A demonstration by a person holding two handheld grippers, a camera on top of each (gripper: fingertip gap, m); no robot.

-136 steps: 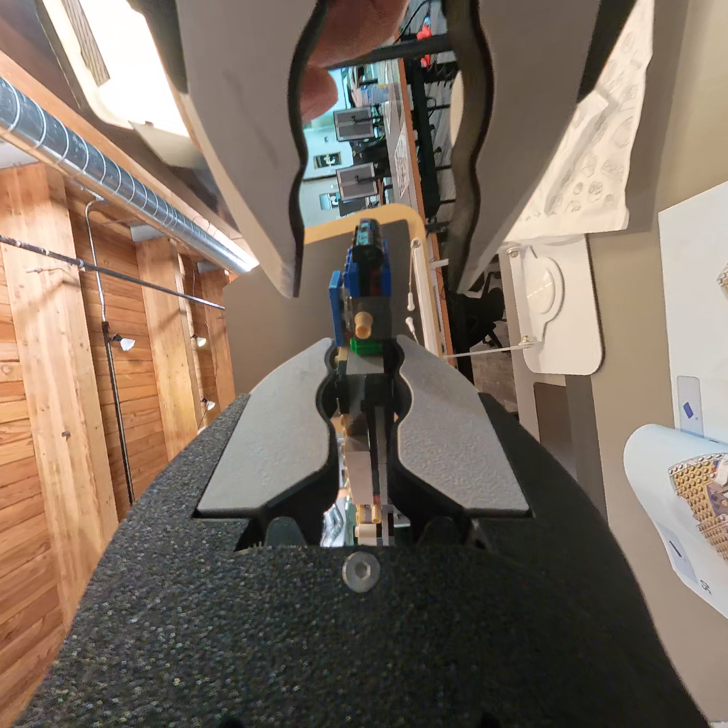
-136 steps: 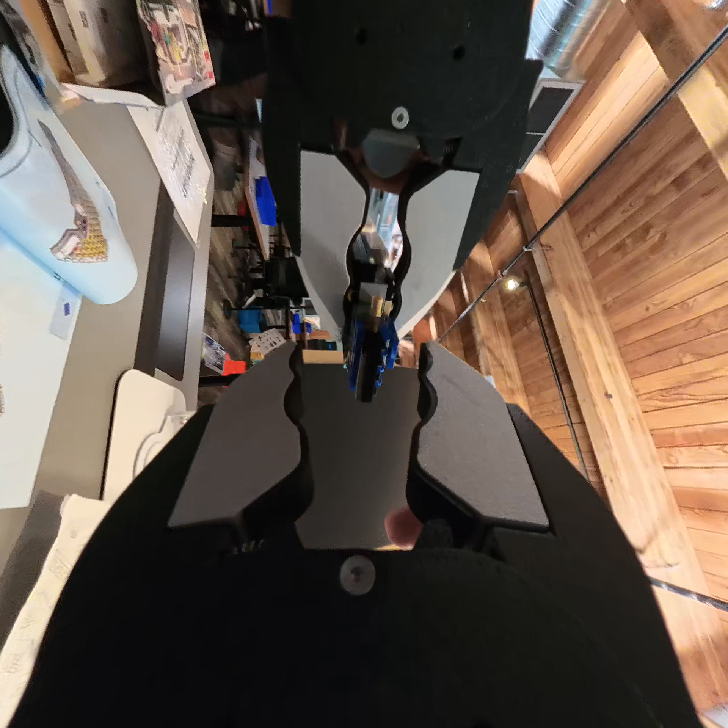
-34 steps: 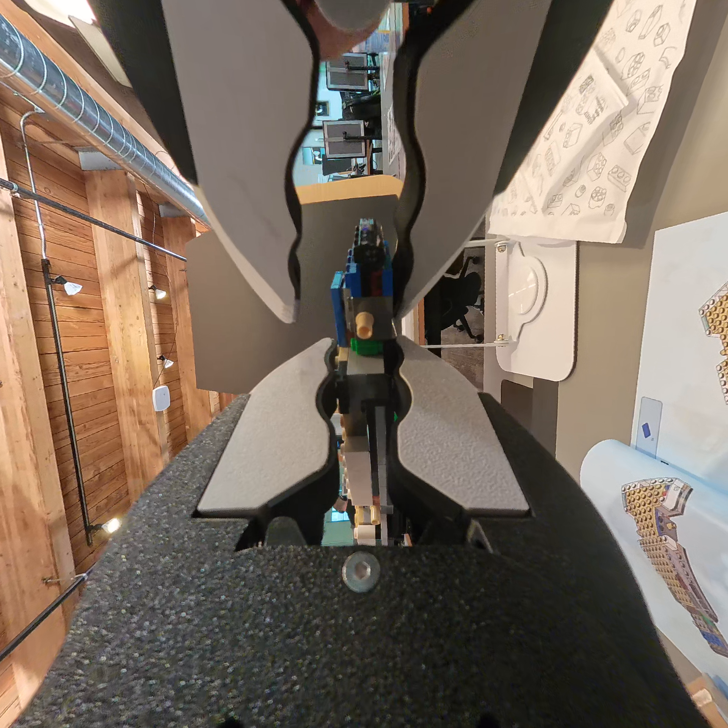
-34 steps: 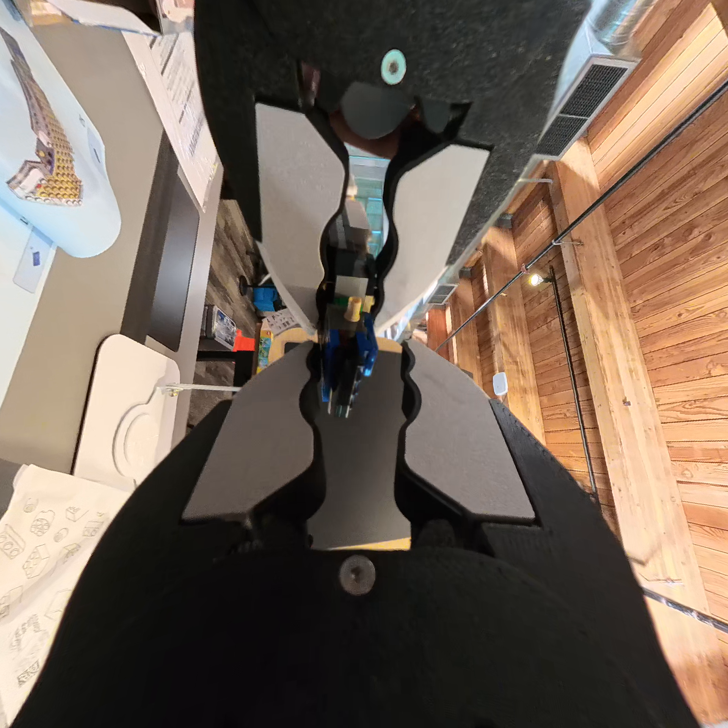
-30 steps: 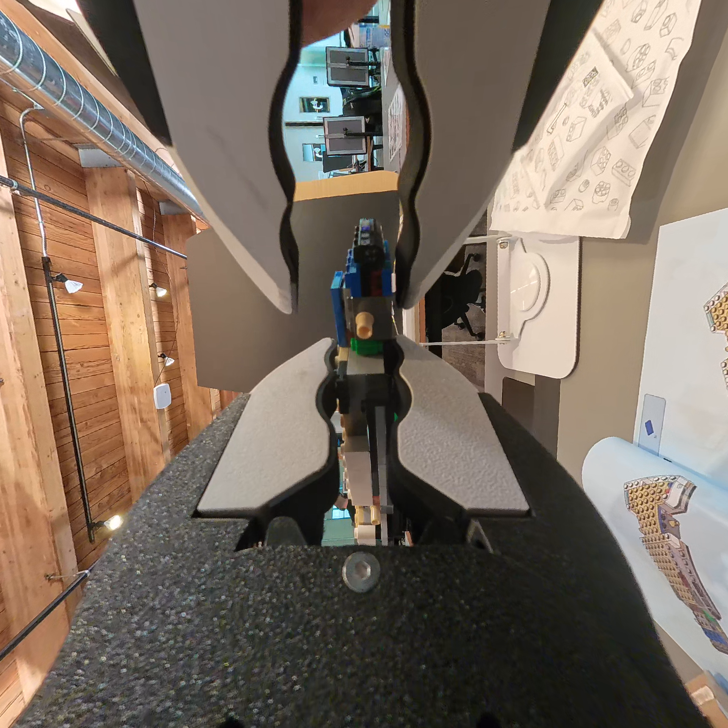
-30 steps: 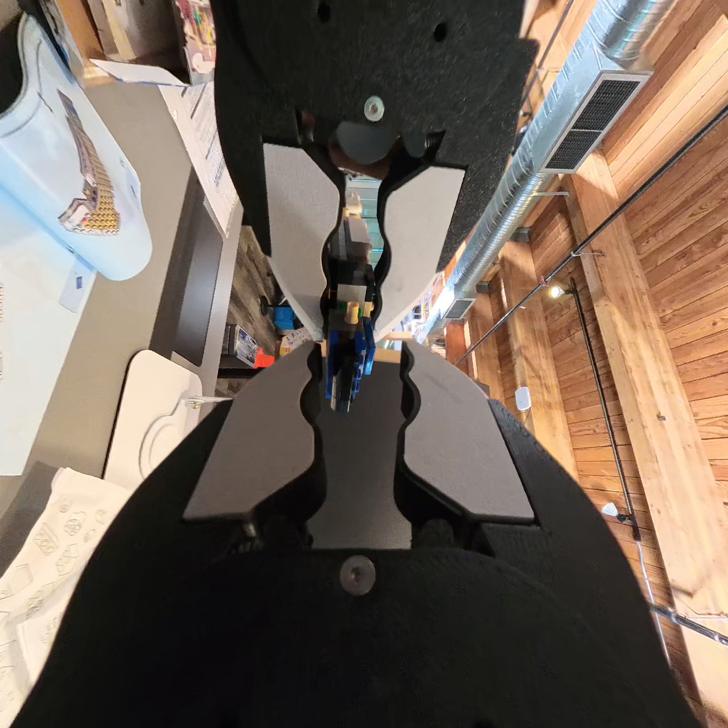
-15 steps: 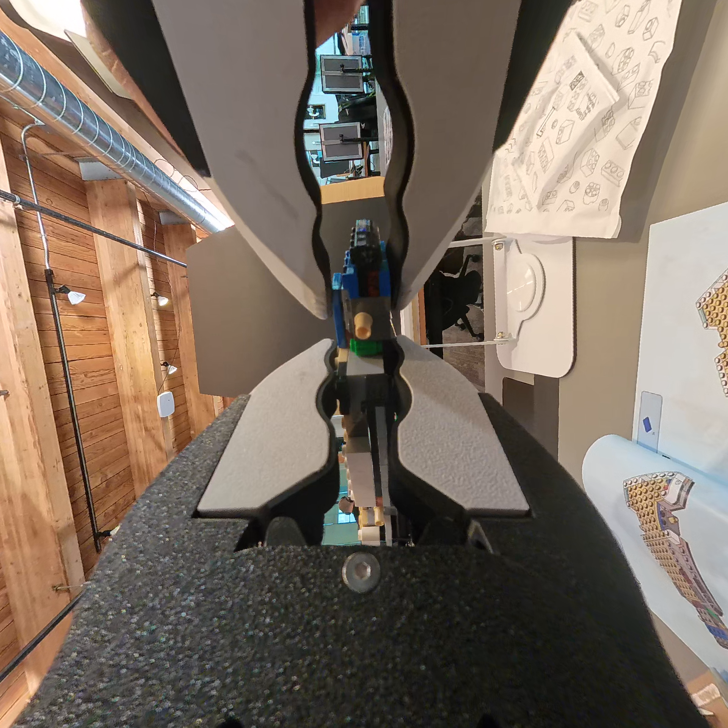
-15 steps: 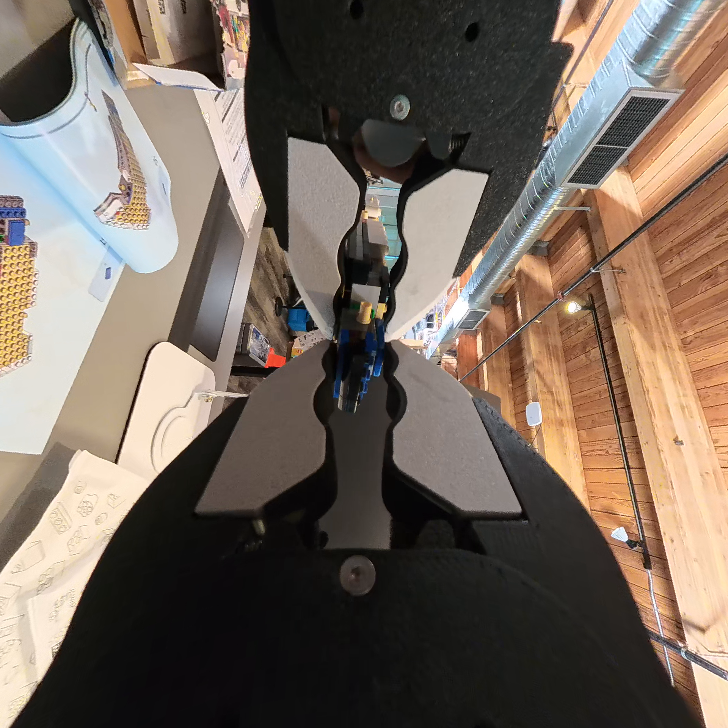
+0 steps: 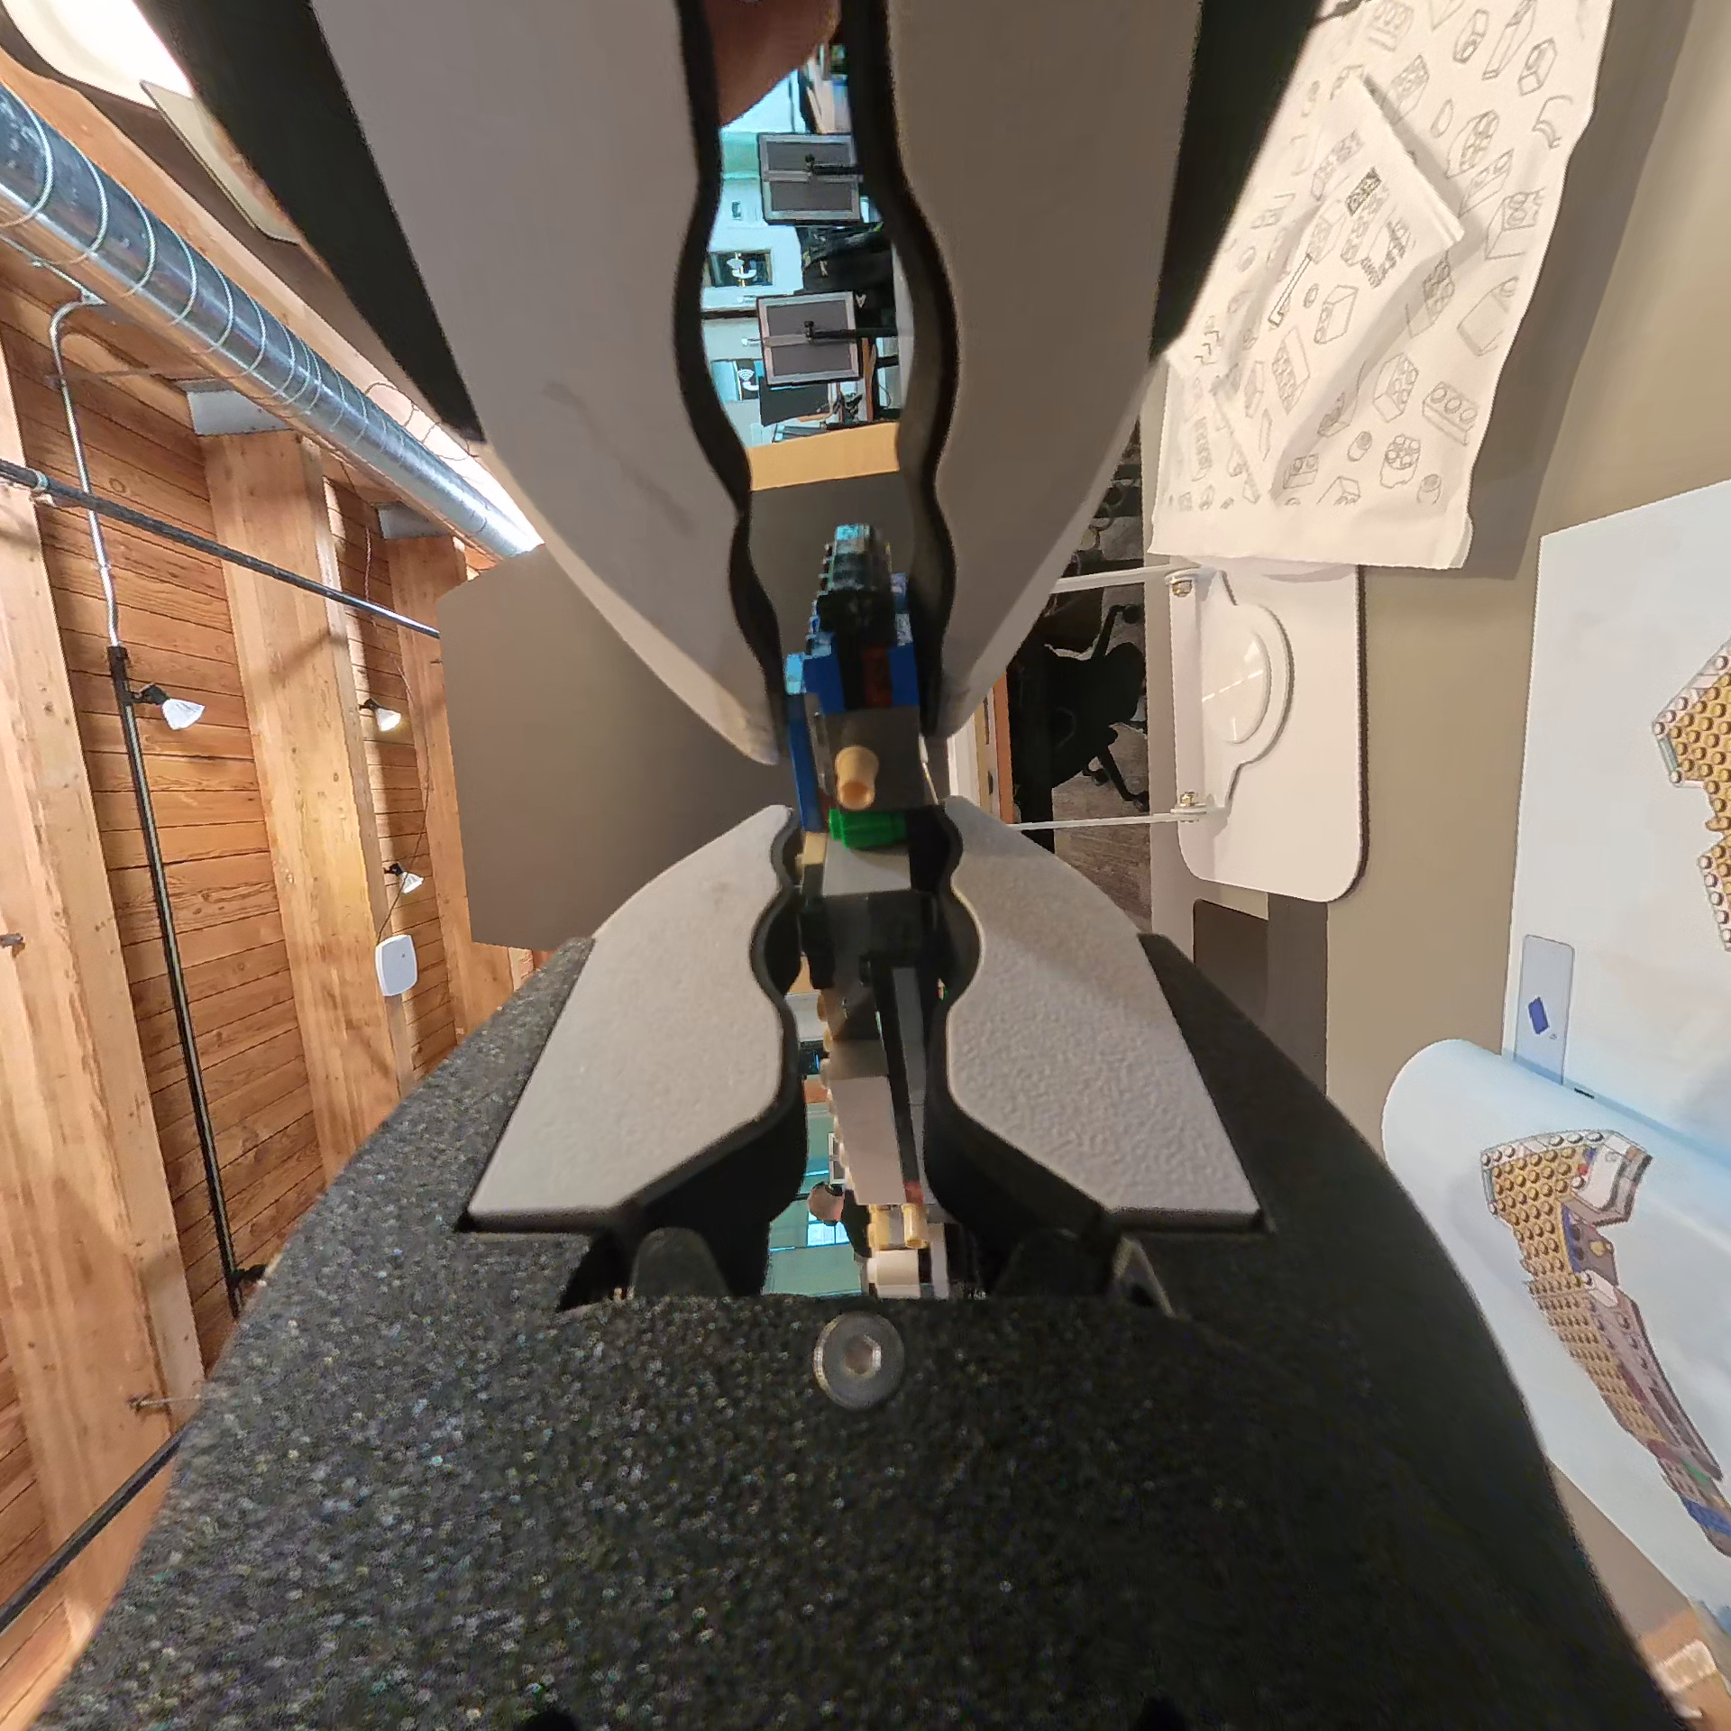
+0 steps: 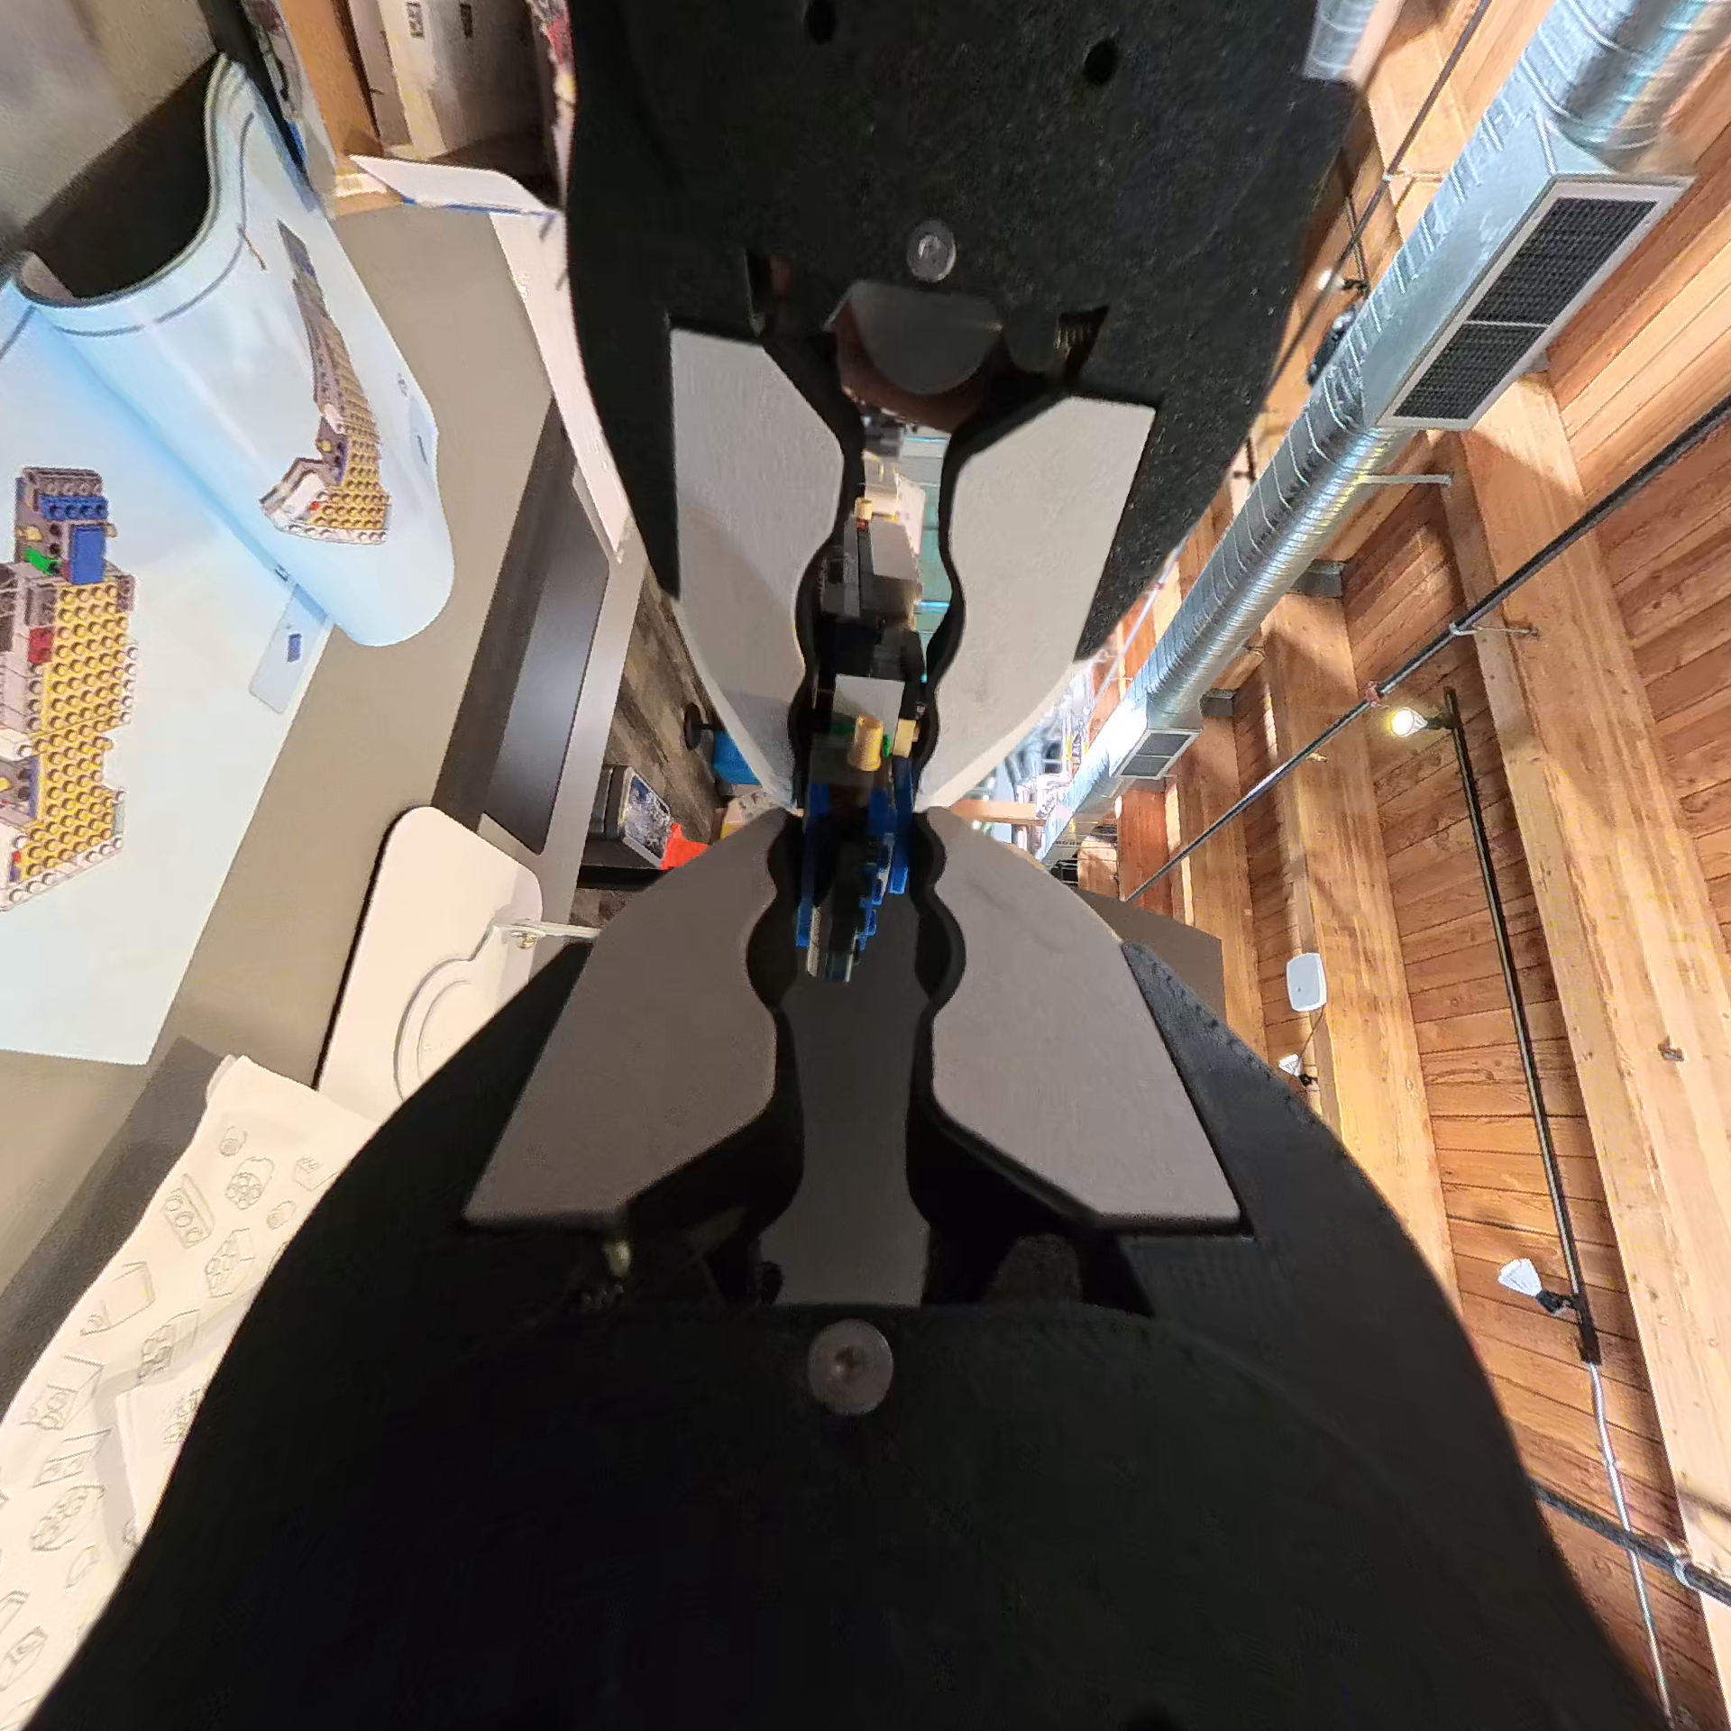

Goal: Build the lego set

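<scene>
A small brick build (image 9: 866,740), blue, black and grey with a tan peg and a green piece, is held in the air between my two grippers, which face each other. My left gripper (image 9: 864,834) is shut on its grey and black end, which runs back between the fingers. My right gripper (image 10: 852,829) is shut on the blue end (image 10: 848,880). In the left wrist view the right gripper (image 9: 854,721) comes down from the top, and its pads (image 9: 749,712) press both sides of the blue part. In the right wrist view the left gripper (image 10: 857,749) hangs from the top.
A grey table (image 9: 1461,749) lies to one side with a white bag printed with brick drawings (image 9: 1311,281), a white plastic plate (image 9: 1264,731) and a curled instruction booklet (image 9: 1592,1218). A wooden wall (image 10: 1592,843) and a metal duct (image 9: 234,309) are on the other side. Both grippers' tips are close together, under 4 cm apart.
My right gripper moved in over the blue end of the build and its open pads closed onto it. My left gripper kept its hold throughout.
</scene>
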